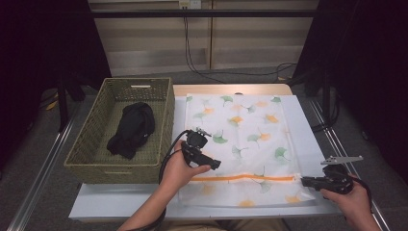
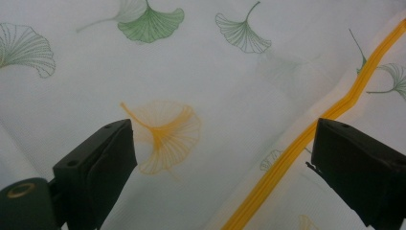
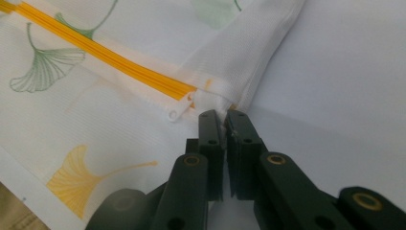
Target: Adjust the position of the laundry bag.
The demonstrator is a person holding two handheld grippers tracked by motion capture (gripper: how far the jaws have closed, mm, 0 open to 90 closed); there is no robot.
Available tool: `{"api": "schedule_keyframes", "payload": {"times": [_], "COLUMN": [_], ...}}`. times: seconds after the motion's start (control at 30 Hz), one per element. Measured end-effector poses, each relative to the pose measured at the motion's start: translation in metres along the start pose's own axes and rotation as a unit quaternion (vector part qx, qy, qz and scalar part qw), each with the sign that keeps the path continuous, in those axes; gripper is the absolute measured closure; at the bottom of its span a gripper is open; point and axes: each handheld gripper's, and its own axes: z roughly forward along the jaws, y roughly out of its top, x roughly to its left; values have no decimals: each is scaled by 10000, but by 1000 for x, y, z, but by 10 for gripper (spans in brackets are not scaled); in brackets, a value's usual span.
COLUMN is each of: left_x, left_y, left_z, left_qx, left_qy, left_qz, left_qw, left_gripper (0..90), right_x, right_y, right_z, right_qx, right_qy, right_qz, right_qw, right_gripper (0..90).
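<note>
white mesh bag [image 1: 240, 144] with ginkgo leaves, orange zipper [image 1: 243, 178], right gripper [image 3: 225, 117] pinching its corner, left gripper [image 2: 220, 158] apart

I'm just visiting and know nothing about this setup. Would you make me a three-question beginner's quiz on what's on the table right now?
1. True or false: the right gripper is shut on the edge of the mesh bag beside the end of its orange zipper.
2. What lies inside the wicker basket?
A. a black garment
B. a yellow towel
C. a white cup
3. How do the jaws of the left gripper stand over the bag?

Key:
1. True.
2. A; the black garment is bundled in it.
3. Wide apart, with nothing gripped.
</note>
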Motion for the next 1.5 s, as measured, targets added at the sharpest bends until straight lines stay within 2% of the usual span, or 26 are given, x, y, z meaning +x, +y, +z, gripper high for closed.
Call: {"api": "schedule_keyframes", "payload": {"times": [0.07, 0.2, 0.27, 0.37, 0.47, 0.53, 0.6, 0.63, 0.73, 0.8, 0.83, 0.87, 0.9, 0.93, 0.97, 1.0, 1.03, 1.33, 1.4, 1.43, 1.5], "left_x": [0, 1, 1, 1, 0, -1, -2, -2, -3, -3, -3, -4, -3, -4, -7, -7, -5, -11, -14, -14, -17], "left_y": [0, 0, 0, 0, 0, 0, 0, 0, 1, 1, 1, 1, 1, 1, 0, 0, 0, 2, 5, 5, 8], "left_z": [0, 1, 1, 1, 1, 1, 2, 2, 1, 2, 2, 3, 3, 3, 6, 6, 5, 9, 12, 12, 14], "left_qx": [29, 45, 49, 60, 29, 20, 6, 6, 71, 39, 39, -44, 78, 70, -94, -94, 59, 70, 71, 71, 73], "left_qy": [6, 33, 21, 32, 4, 14, 8, 8, 10, -1, -1, -4, -27, -17, -30, -30, -69, -252, -437, -437, -567], "left_qz": [15, 33, 29, 37, -6, 6, 11, 11, 73, 62, 62, -41, 78, 51, -142, -142, 63, 55, 67, 67, 59], "left_qw": [10000, 10000, 10000, 10000, 10000, 10000, 10000, 10000, 9999, 10000, 10000, 10000, 9999, 10000, 9999, 9999, 9999, 9996, 9990, 9990, 9983], "left_gripper": [76, 76, 76, 76, 76, 76, 76, 76, 76, 76, 76, 76, 76, 76, 77, 77, 77, 78, 79, 81, 81], "right_x": [0, 0, 0, -1, -2, -3, -4, -4, -5, -5, -5, -4, -3, -3, -2, -2, -2, 3, 3, 2, 1], "right_y": [1, 1, 1, 1, 0, -1, -1, -1, 0, 3, 4, 6, 7, 8, 9, 10, 10, 17, 18, 18, 18], "right_z": [-2, -2, -3, -5, -6, -6, -7, -7, -11, -12, -13, -13, -13, -13, -12, -12, -12, -14, -14, -14, -13], "right_qx": [-210, -441, -466, -642, -733, -696, -586, -586, -779, -892, -902, -931, -926, -885, -863, -839, -839, -949, -1011, -1035, -1055], "right_qy": [29, 134, 154, 195, 117, 193, 214, 214, 352, 450, 435, 416, 385, 432, 469, 498, 498, 636, 719, 732, 762], "right_qz": [-52, -119, -128, -69, -176, -92, 94, 94, 230, 215, 187, 176, 195, 201, 305, 340, 340, 389, 441, 445, 461], "right_qw": [9998, 9989, 9987, 9977, 9971, 9973, 9980, 9980, 9961, 9948, 9948, 9946, 9948, 9949, 9947, 9946, 9946, 9927, 9913, 9909, 9904], "right_gripper": [870, 872, 873, 872, 871, 871, 871, 871, 871, 874, 876, 877, 879, 879, 880, 880, 880, 883, 884, 884, 884]}}
